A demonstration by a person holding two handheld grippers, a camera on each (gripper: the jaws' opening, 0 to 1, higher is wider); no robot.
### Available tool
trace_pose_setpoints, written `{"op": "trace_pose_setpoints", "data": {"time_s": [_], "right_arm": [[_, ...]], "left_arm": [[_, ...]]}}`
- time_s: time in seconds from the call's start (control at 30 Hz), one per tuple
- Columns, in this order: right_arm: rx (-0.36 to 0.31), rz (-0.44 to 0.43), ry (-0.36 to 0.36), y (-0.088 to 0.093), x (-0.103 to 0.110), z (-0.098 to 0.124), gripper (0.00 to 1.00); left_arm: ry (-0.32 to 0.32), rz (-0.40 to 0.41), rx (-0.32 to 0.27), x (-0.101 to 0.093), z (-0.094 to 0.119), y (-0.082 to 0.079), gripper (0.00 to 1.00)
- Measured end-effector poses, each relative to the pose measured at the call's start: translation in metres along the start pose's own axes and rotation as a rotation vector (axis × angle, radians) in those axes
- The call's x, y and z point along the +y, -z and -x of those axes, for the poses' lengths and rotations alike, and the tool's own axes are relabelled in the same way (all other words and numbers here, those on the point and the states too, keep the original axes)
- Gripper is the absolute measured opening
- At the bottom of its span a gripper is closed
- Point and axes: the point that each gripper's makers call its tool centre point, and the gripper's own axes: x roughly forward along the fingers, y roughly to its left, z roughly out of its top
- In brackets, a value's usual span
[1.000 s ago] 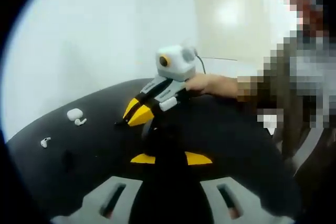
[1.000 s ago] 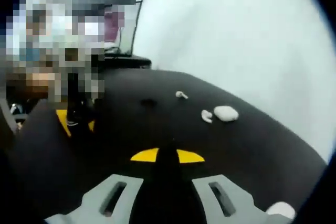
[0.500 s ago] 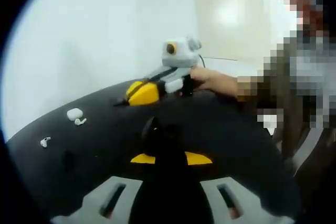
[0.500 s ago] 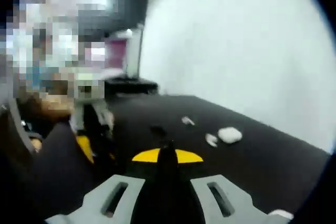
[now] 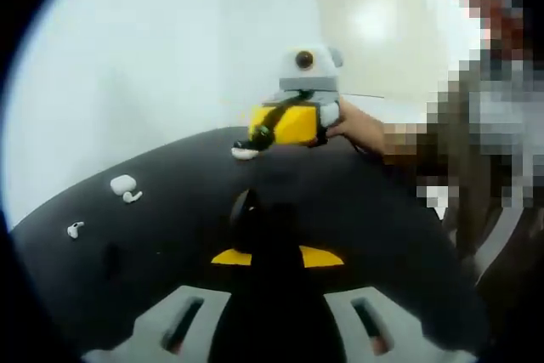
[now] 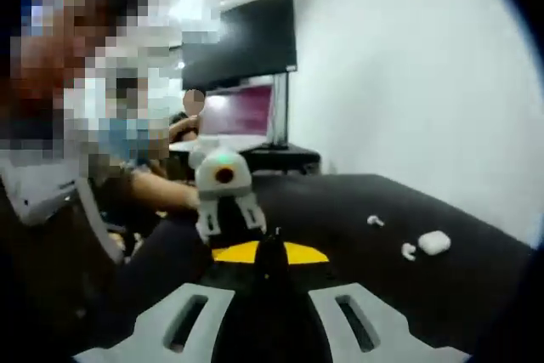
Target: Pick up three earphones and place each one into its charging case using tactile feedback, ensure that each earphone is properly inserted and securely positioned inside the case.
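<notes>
On the black table (image 5: 170,235) a white charging case (image 5: 122,183) lies at the left with one earphone (image 5: 132,197) beside it and another earphone (image 5: 75,229) nearer the edge. The right gripper view has the same case (image 6: 434,242) and earphones (image 6: 409,252) (image 6: 373,221) at the right. My left gripper (image 5: 276,254) hovers low over the table, jaws a little apart with only dark between them. My right gripper (image 5: 255,138) is lifted off the table, and its yellow pads (image 6: 238,252) meet with nothing held. A small white object (image 5: 245,153) lies on the table under its tips.
A person sits close at the table's side, a hand (image 5: 357,129) on the right gripper. The left gripper (image 6: 228,210) faces the right gripper view. A monitor (image 6: 242,40) on a stand is behind, and a white wall (image 5: 127,57) lies beyond the table.
The right gripper has lifted off the table and swung right, uncovering the small white object; its view now tilts up toward the room. The left gripper has stayed put.
</notes>
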Motion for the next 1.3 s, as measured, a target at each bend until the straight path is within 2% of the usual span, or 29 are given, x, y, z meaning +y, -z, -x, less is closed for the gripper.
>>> {"op": "trace_pose_setpoints", "data": {"time_s": [0.27,0.4,0.53,0.67,0.77,0.83,0.9,0.97,1.07,1.17,1.3], "right_arm": [[0.091,0.061,-0.057,0.015,0.022,-0.018,0.11],[0.096,0.076,-0.050,0.014,0.022,-0.017,0.11],[0.098,0.090,-0.012,0.011,0.014,-0.006,0.11],[0.087,0.078,-0.004,0.009,0.012,-0.003,0.11],[0.138,0.117,0.022,0.015,0.007,0.004,0.11],[0.183,0.135,0.078,0.021,-0.005,0.011,0.11],[0.256,0.155,0.144,0.035,-0.019,0.018,0.11],[0.306,0.140,0.177,0.047,-0.029,0.021,0.11],[0.337,0.111,0.181,0.059,-0.036,0.020,0.11],[0.320,0.089,0.140,0.061,-0.032,0.020,0.11],[0.182,-0.028,0.072,0.045,-0.025,0.017,0.11]], "left_arm": [[-0.002,0.000,0.000,0.000,0.000,0.000,0.15],[-0.002,0.000,0.000,0.000,0.000,0.000,0.15],[-0.005,0.001,0.000,0.001,0.000,0.000,0.15],[-0.012,0.004,0.001,0.003,0.000,0.000,0.15],[-0.025,0.007,0.002,0.005,0.000,0.000,0.15],[-0.029,0.007,0.002,0.006,0.000,0.000,0.15],[-0.031,0.008,0.002,0.007,0.000,0.001,0.15],[-0.033,0.008,0.002,0.007,0.000,0.001,0.15],[-0.034,0.010,0.002,0.007,0.000,0.001,0.15],[-0.034,0.014,0.002,0.008,0.000,0.001,0.15],[-0.024,0.031,0.008,0.009,0.000,0.001,0.15]]}}
